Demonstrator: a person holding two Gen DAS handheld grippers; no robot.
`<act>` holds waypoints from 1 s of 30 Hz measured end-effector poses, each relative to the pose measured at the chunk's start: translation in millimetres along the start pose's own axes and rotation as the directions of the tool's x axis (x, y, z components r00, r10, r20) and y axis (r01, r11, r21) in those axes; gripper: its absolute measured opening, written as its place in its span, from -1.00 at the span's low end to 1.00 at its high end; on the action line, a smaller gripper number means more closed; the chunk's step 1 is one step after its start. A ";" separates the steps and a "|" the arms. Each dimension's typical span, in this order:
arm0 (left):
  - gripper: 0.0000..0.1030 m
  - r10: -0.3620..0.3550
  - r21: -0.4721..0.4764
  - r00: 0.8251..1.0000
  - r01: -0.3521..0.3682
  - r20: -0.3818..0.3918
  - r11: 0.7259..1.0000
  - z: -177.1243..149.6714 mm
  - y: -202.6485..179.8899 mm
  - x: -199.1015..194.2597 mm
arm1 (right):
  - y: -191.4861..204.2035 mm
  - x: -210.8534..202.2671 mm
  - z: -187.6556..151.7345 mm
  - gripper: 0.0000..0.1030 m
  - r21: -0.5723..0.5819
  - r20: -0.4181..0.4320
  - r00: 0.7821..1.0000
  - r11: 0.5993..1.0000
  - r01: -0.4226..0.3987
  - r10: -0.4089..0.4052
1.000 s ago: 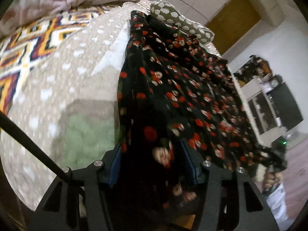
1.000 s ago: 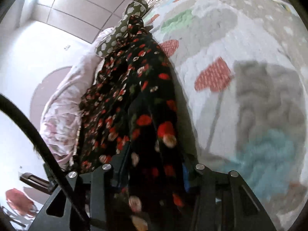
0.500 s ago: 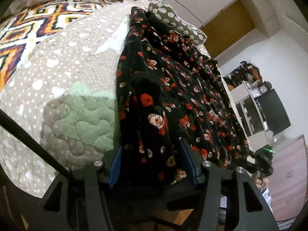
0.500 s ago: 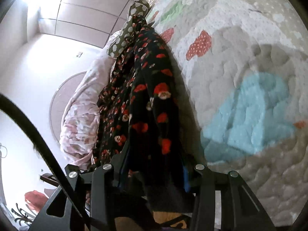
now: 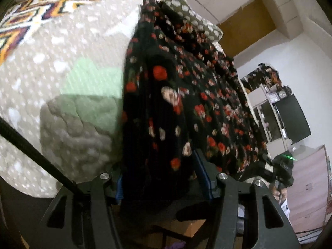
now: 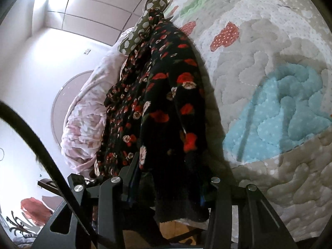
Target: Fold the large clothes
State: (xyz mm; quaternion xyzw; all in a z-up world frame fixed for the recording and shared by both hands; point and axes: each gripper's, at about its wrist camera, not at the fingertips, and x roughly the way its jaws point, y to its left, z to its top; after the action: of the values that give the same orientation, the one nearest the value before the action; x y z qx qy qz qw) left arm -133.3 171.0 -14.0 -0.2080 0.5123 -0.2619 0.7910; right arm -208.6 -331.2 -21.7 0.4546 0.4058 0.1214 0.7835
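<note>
Left gripper (image 5: 164,176) clamped on hem of black floral dress (image 5: 186,95), right gripper (image 6: 166,178) clamped on another bunch of same dress (image 6: 166,95). Dress stretched lengthwise over quilted bedspread (image 6: 269,83), far end against polka-dot pillow (image 5: 193,18). Pink blanket (image 6: 83,124) heaped beyond, patterned blanket (image 5: 31,14) at left view's edge

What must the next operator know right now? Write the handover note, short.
Left gripper: shut on a bunched near edge of the black flowered dress.
Right gripper: shut on the other near corner of the same dress.
Dress: stretched from both grippers across the quilt toward the spotted pillow.
Done: both near corners gripped, cloth pulled fairly flat.
Left: make the folds; none is clearly finished yet.
</note>
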 end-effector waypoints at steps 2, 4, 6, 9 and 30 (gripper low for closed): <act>0.05 0.021 0.004 1.000 -0.021 0.005 1.000 -0.6 -2.5 2.9 | 1.2 1.6 -0.3 -0.07 -0.008 0.004 1.000 1.000 0.015 -0.015; -0.24 0.057 -0.012 0.998 -0.057 0.011 0.998 0.9 -2.8 3.3 | 4.6 2.9 -0.9 -0.10 -0.018 0.012 0.999 0.999 0.031 -0.031; -0.58 0.086 -0.041 0.996 -0.085 0.014 0.996 3.3 0.1 -0.2 | 6.5 4.4 -1.8 -0.35 -0.018 0.020 0.998 0.998 0.053 -0.053; -0.68 0.076 -0.075 0.996 -0.073 0.042 0.994 8.1 0.5 -15.8 | 11.3 5.1 -1.0 -0.69 -0.008 0.022 0.996 0.997 0.082 -0.082; -0.72 0.082 -0.040 0.980 -0.076 0.181 0.996 35.9 -22.5 -92.9 | 92.5 -21.8 -17.6 -0.77 -0.197 -0.025 0.999 0.980 -0.032 0.027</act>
State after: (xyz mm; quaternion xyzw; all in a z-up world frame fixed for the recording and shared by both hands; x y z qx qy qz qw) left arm -136.2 214.0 78.6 -0.2233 0.4499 -0.2016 0.8409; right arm -219.2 -281.0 60.3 0.3791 0.3936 0.1778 0.8184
